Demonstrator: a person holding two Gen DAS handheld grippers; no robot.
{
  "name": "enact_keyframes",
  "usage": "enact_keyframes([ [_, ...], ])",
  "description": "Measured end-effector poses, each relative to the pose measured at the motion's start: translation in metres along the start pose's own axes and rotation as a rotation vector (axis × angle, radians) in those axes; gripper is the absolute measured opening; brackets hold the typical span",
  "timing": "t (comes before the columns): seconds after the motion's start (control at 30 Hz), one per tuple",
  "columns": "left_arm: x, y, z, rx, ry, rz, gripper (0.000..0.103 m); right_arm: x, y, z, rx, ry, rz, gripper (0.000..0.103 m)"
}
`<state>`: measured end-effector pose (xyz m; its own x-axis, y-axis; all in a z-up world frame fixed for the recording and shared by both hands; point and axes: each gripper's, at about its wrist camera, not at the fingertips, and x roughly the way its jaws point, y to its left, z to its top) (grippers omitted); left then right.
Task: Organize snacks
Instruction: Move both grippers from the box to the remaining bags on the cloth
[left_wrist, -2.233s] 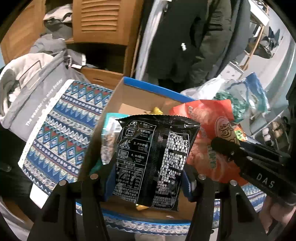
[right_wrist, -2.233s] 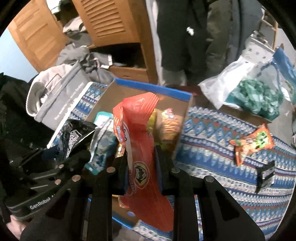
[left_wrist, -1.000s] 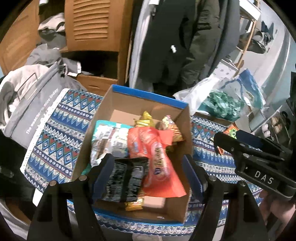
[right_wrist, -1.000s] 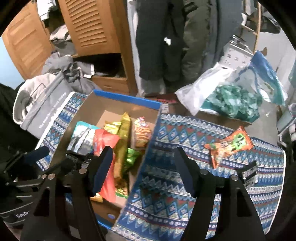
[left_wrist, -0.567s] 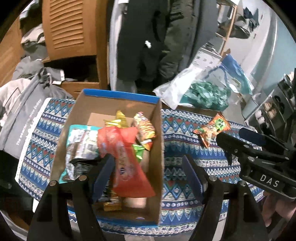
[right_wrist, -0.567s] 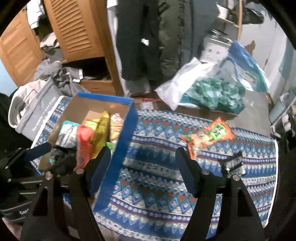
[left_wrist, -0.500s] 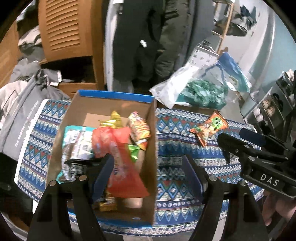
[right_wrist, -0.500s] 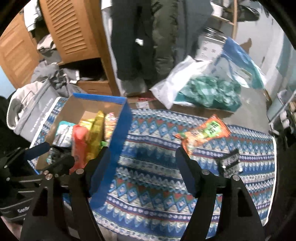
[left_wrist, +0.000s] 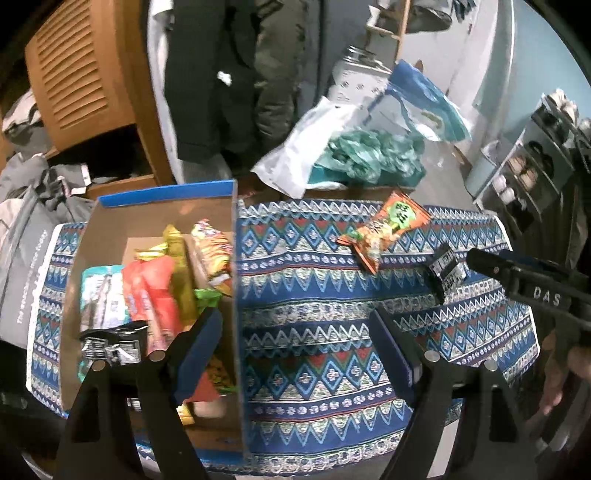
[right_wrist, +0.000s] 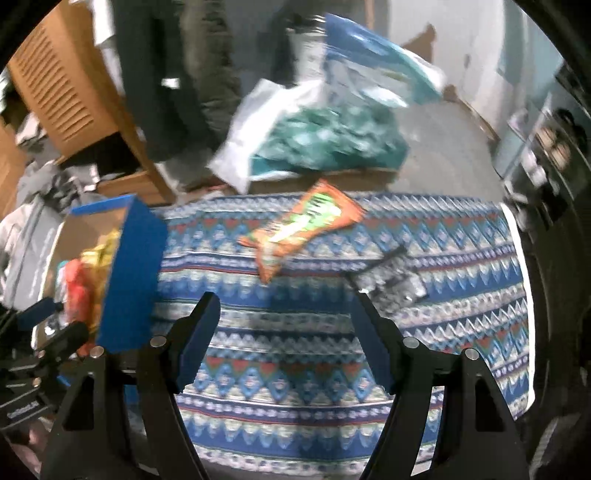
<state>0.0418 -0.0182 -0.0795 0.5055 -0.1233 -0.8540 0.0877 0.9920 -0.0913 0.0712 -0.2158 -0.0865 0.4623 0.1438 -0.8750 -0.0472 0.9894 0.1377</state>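
Meanwhile both grippers hang empty over the patterned cloth (left_wrist: 314, 306): left gripper (left_wrist: 295, 350) jaws opening, right gripper (right_wrist: 284, 336), lettered "DAS", spread. Orange snack bag (left_wrist: 384, 229) and black packet (left_wrist: 445, 267) lie beside the cardboard box (left_wrist: 155, 218) of snacks.

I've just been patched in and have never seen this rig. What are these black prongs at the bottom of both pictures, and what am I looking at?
Each picture comes from a camera on a hand-held gripper, looking along its two fingers. The left gripper is empty, its jaws opening; the right gripper is open and empty too. On the patterned cloth stands a cardboard box already holding snacks. An orange snack bag and a small black packet lie loose on the cloth.
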Motion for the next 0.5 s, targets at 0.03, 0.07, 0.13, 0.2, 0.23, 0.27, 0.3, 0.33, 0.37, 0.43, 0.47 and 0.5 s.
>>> enact_keyframes([
  [0.03,0.003,-0.003,0.000,0.005,0.004,-0.003,0.083,0.003,-0.009,-0.001,0.019,0.007,-0.009,0.072],
  [0.07,0.006,-0.007,0.001,0.009,0.007,-0.005,0.083,0.006,-0.020,-0.002,0.041,0.016,-0.018,0.072],
  [0.13,0.013,-0.014,0.003,0.018,0.016,-0.013,0.083,0.011,-0.038,-0.005,0.083,0.032,-0.030,0.072],
  [0.2,0.020,-0.023,0.006,0.035,0.024,-0.021,0.083,0.019,-0.058,-0.007,0.140,0.052,-0.031,0.072],
  [0.23,0.025,-0.028,0.009,0.048,0.027,-0.023,0.083,0.022,-0.064,-0.008,0.158,0.058,-0.032,0.072],
  [0.27,0.029,-0.033,0.011,0.058,0.028,-0.027,0.083,0.026,-0.073,-0.008,0.190,0.065,-0.034,0.072],
  [0.3,0.032,-0.038,0.013,0.069,0.029,-0.033,0.083,0.029,-0.079,-0.009,0.213,0.072,-0.034,0.072],
  [0.33,0.038,-0.044,0.017,0.086,0.034,-0.037,0.083,0.034,-0.087,-0.009,0.245,0.083,-0.031,0.072],
  [0.37,0.042,-0.048,0.019,0.096,0.038,-0.040,0.083,0.037,-0.094,-0.010,0.267,0.091,-0.029,0.072],
  [0.43,0.052,-0.056,0.025,0.119,0.046,-0.052,0.083,0.046,-0.105,-0.008,0.309,0.107,-0.025,0.073],
  [0.47,0.059,-0.061,0.029,0.131,0.051,-0.055,0.083,0.051,-0.109,-0.007,0.327,0.114,-0.025,0.073],
  [0.5,0.066,-0.065,0.032,0.140,0.056,-0.059,0.083,0.055,-0.114,-0.007,0.345,0.121,-0.024,0.073],
])
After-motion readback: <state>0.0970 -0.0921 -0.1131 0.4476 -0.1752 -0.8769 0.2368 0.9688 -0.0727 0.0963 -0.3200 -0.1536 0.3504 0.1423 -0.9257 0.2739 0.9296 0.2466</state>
